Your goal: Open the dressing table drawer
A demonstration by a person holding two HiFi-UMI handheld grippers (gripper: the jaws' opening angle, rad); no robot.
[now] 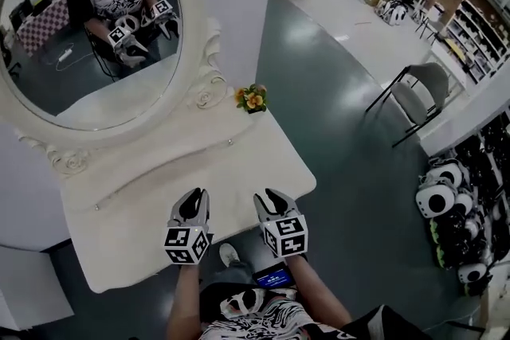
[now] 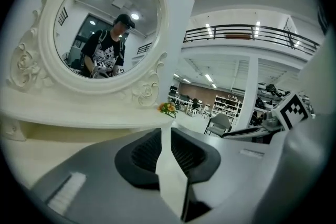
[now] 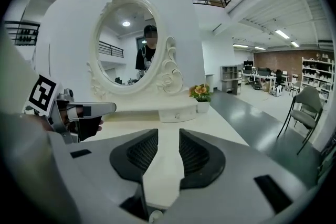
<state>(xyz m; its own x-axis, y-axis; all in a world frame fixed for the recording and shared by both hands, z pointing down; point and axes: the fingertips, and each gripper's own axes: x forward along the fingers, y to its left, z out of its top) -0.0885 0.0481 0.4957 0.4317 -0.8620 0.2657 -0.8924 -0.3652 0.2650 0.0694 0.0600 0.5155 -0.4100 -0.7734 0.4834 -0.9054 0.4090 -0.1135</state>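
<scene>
White drawer (image 3: 177, 113) lies well beyond the right tool (image 3: 168, 135) and left tool (image 2: 166, 132), both spread.

A flower pot (image 1: 253, 99) stands on the dressing table (image 1: 239, 171) just right of the mirror (image 1: 92, 32).

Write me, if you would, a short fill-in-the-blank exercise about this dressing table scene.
1. In the head view, the flower pot stands on the dressing table, to the ___ of the oval mirror.
2. The small drawer beside that pot is ___.
3. The right gripper has its jaws ___, with nothing between them.
Missing words: right; closed; open.
</scene>
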